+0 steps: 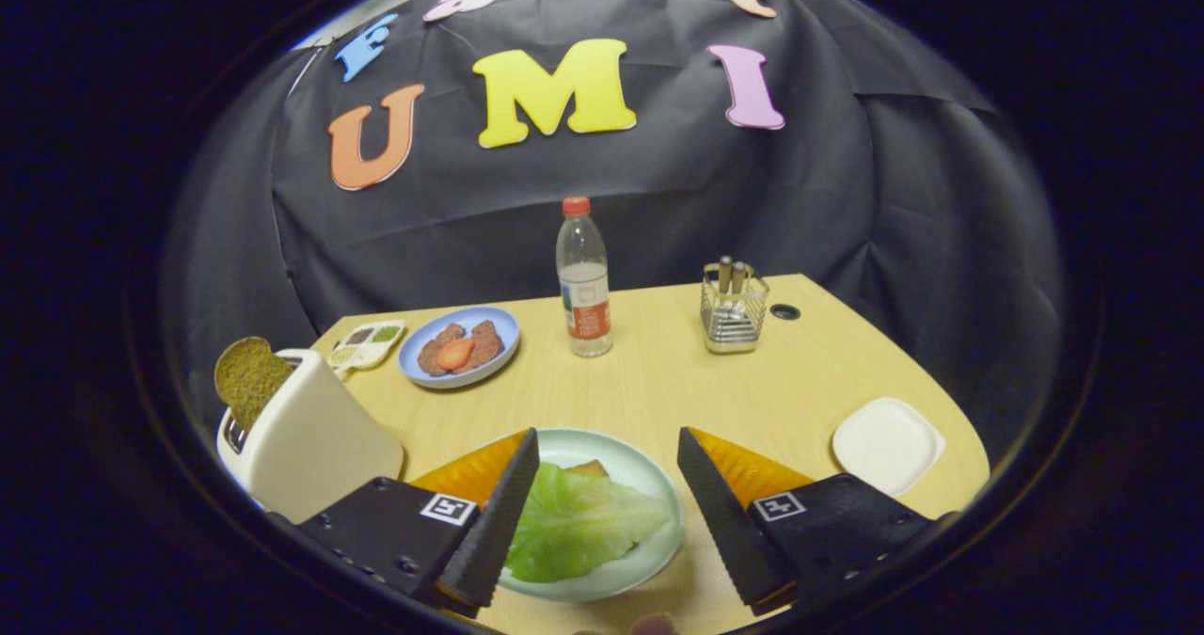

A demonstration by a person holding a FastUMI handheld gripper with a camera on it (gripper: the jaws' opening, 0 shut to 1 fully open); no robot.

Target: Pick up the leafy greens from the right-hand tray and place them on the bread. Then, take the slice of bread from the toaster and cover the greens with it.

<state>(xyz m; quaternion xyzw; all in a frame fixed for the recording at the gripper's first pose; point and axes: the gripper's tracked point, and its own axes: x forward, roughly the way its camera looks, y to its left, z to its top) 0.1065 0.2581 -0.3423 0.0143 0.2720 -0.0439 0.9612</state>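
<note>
Single fisheye camera is riding on the gripper, looking forward and slightly downward along its spread fingers, sitting close above the wooden table and facing the booth's back wall.

The claw hangs wide apart and holds nothing, above a pale green plate. Greens lie on bread there. Left stands a toaster with a slice sticking up. An empty white tray sits right on the counter.
</note>
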